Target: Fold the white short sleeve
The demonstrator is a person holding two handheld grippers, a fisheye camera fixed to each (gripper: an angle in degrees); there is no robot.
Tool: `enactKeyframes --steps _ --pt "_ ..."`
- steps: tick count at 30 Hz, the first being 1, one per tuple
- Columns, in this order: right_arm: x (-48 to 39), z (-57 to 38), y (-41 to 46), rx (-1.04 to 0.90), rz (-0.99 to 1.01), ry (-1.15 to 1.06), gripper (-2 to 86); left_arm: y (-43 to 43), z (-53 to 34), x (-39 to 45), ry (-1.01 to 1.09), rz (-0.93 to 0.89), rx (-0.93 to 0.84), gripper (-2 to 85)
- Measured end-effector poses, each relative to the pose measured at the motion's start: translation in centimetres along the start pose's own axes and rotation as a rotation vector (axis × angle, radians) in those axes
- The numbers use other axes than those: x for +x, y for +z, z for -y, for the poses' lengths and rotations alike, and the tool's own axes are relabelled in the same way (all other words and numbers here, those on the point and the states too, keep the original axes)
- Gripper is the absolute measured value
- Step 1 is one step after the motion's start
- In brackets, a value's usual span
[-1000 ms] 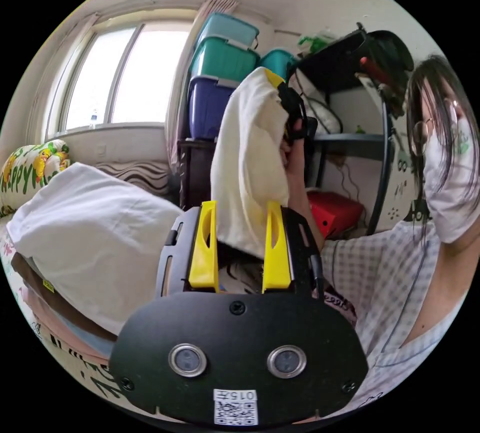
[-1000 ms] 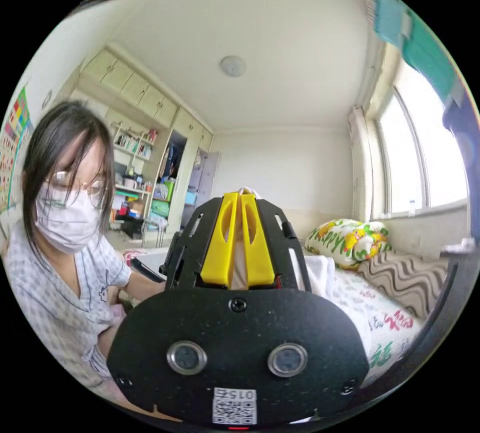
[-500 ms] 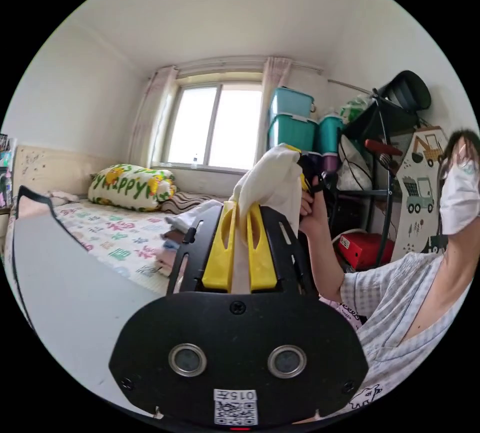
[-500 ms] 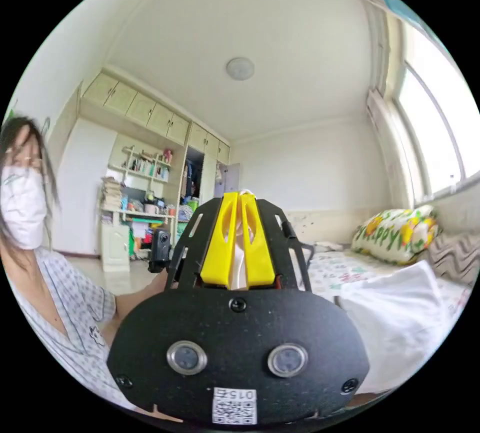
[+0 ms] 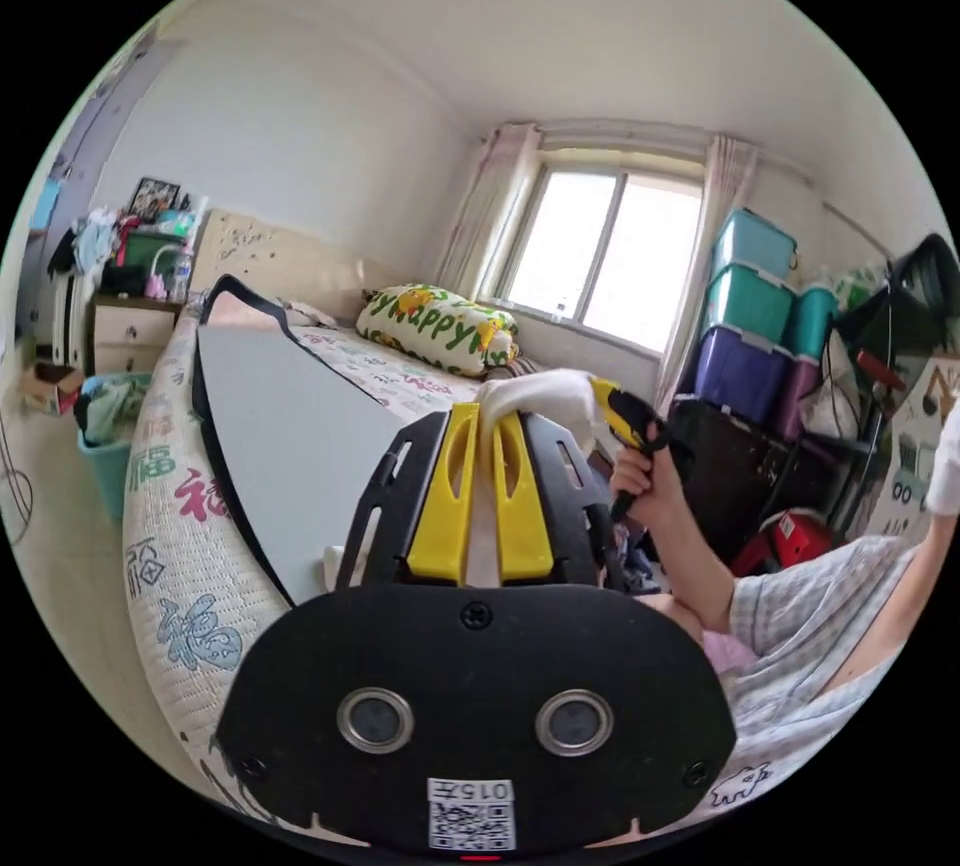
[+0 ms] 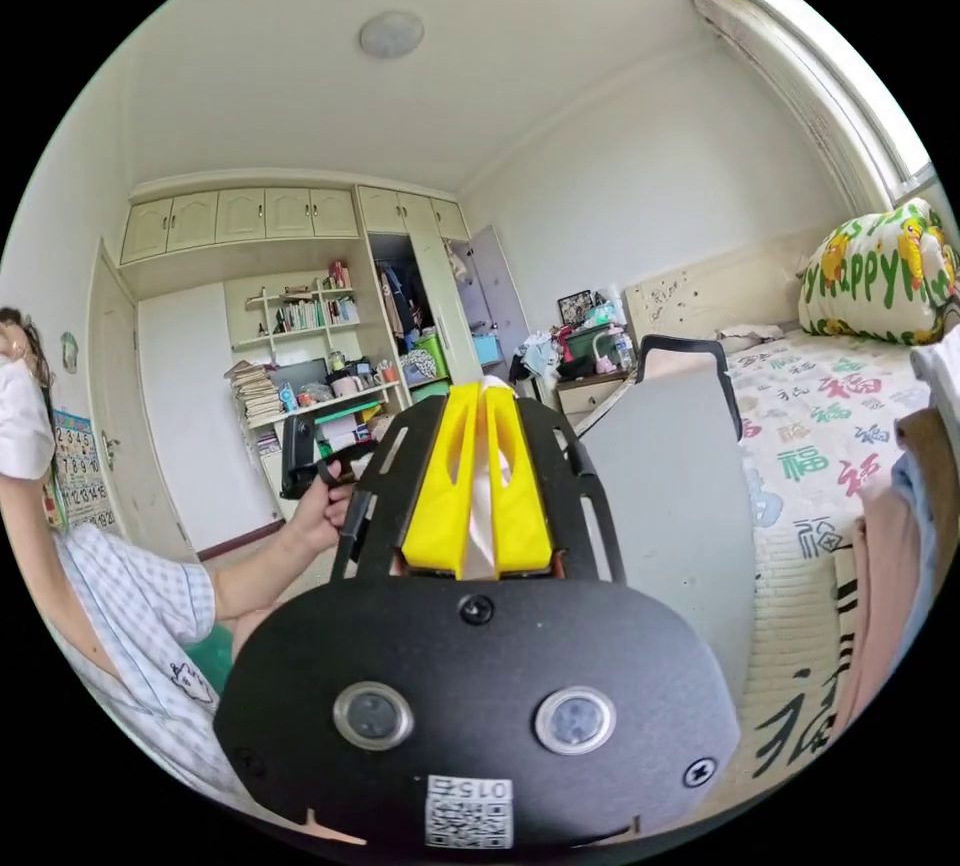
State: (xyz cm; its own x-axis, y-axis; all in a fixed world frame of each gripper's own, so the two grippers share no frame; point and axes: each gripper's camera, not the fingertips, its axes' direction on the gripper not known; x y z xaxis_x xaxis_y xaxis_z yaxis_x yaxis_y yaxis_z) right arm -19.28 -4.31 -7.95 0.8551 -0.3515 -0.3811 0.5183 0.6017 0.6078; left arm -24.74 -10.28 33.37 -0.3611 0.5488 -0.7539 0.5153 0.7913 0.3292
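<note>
— Since a moment ago, both views have swung round toward the bed (image 5: pixel 200 506); what are the jaws doing?
— Left gripper (image 5: pixel 479 426) pinches the white shirt (image 5: pixel 535 398) between its jaws; right gripper (image 6: pixel 480 406) clamps it too. Beyond: grey board (image 5: pixel 290 426), pillow (image 5: pixel 440 331).

The pillow (image 6: pixel 880 271) by the window shows the green word "Happy", and the bed cover (image 6: pixel 815 466) carries printed Chinese characters like 福.

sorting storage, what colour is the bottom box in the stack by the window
Purple, under two teal ones; the stack of boxes shows best in the left gripper view.
</note>
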Motion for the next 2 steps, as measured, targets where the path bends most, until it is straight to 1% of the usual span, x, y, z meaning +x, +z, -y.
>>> enactKeyframes --steps 2 --pt "1.28 -1.54 1.38 -0.057 -0.015 -0.018 0.0 -1.09 -0.30 -0.67 -0.011 0.001 0.025 0.2"
